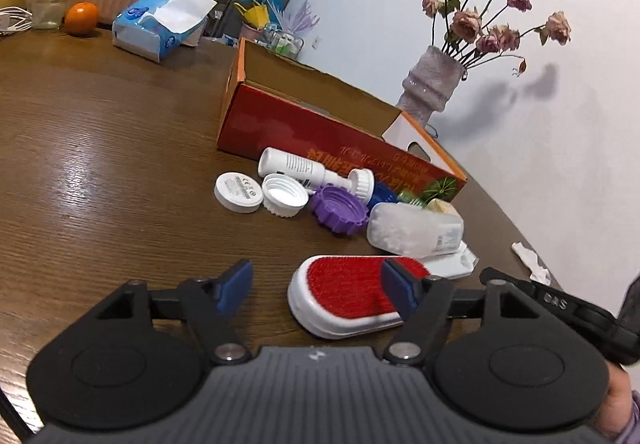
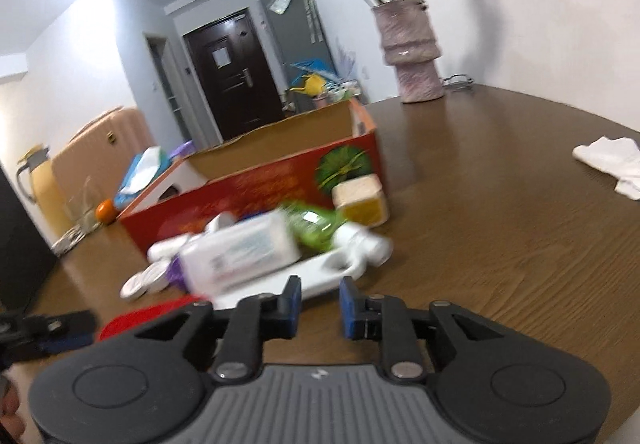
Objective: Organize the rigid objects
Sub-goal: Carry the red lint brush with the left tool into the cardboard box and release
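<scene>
A pile of small items lies on the wooden table in front of an open red cardboard box (image 1: 304, 124): a red-faced white brush (image 1: 344, 296), a clear tub of cotton swabs (image 1: 416, 230), a white bottle (image 1: 296, 166), a purple cap (image 1: 340, 210), a white cap (image 1: 285, 196) and a round white lid (image 1: 238, 192). My left gripper (image 1: 318, 288) is open, its right finger over the brush. My right gripper (image 2: 320, 302) is open with a narrow gap and holds nothing, just short of the brush's white handle (image 2: 320, 272). A green bottle (image 2: 316, 224) and a yellow jar (image 2: 360, 200) lie by the box (image 2: 248, 188).
A vase of dried roses (image 1: 432, 84) stands behind the box. A tissue pack (image 1: 160, 24), an orange (image 1: 81, 18) and a glass (image 1: 50, 0) sit at the far left. Crumpled white paper (image 2: 612, 160) lies at the right. The right gripper shows at the left view's edge (image 1: 560, 304).
</scene>
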A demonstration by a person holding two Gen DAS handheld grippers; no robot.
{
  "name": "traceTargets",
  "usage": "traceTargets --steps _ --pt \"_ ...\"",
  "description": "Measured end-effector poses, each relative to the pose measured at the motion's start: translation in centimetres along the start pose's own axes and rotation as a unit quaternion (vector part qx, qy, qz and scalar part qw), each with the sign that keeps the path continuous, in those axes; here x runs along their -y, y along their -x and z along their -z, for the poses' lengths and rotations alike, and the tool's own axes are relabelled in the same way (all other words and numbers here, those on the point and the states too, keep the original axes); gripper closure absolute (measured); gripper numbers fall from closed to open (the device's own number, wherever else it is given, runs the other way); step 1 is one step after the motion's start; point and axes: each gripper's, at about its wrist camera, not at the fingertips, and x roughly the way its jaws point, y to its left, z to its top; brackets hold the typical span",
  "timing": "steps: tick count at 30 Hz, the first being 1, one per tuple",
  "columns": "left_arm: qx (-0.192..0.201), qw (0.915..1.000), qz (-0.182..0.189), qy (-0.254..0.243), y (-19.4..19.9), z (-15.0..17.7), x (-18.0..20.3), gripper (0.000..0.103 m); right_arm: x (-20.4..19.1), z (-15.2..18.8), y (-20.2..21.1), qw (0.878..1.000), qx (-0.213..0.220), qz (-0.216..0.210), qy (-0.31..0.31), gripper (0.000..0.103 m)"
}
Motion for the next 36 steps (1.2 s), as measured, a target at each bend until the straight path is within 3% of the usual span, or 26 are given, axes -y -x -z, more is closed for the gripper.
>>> traceTargets --steps 6,8,12,13,18,22,26,31,36 --pt "-0.014 0.9998 -0.012 -0.006 -1.5 0.3 0.4 0.037 3.6 -1.5 -3.3 0.995 -0.028 -0.033 -0.092 0.081" --pt "-0.019 0.9996 -0.019 -0.004 -2.0 0.3 0.2 0.043 3.3 -1.3 -4.0 0.996 -0.034 -0.026 -0.08 0.083" --pt "-0.016 0.9998 0.0 0.012 -2.3 0.2 -0.4 0.049 2.7 -1.4 -4.3 0.997 -0.04 -0.021 -0.06 0.088" --pt "-0.012 0.9998 0.011 0.014 -2.3 0.2 -0.4 0.057 2.5 -1.4 -4.3 0.997 -0.044 -0.021 -0.056 0.091" --pt "0.002 1.0 0.002 -0.008 -1.6 0.2 0.4 0.057 1.9 -0.2 -2.5 0.998 -0.042 -0.01 -0.048 0.091" --pt "0.022 0.9993 0.002 -0.029 1.1 0.9 1.1 0.058 1.4 2.1 0.9 0.997 -0.039 -0.011 -0.058 0.091" --pt "0.039 0.9989 0.023 -0.016 3.3 1.0 1.2 0.058 1.2 3.4 3.2 0.996 -0.03 -0.03 -0.077 0.091" --pt "0.081 0.9954 0.05 -0.01 3.6 -1.7 2.0 0.057 0.3 0.1 3.5 0.997 0.014 -0.044 -0.055 0.091" --pt "0.108 0.9931 0.048 0.003 0.3 -8.2 2.6 0.057 -0.7 -6.8 -0.4 0.997 0.041 -0.061 -0.019 0.091"
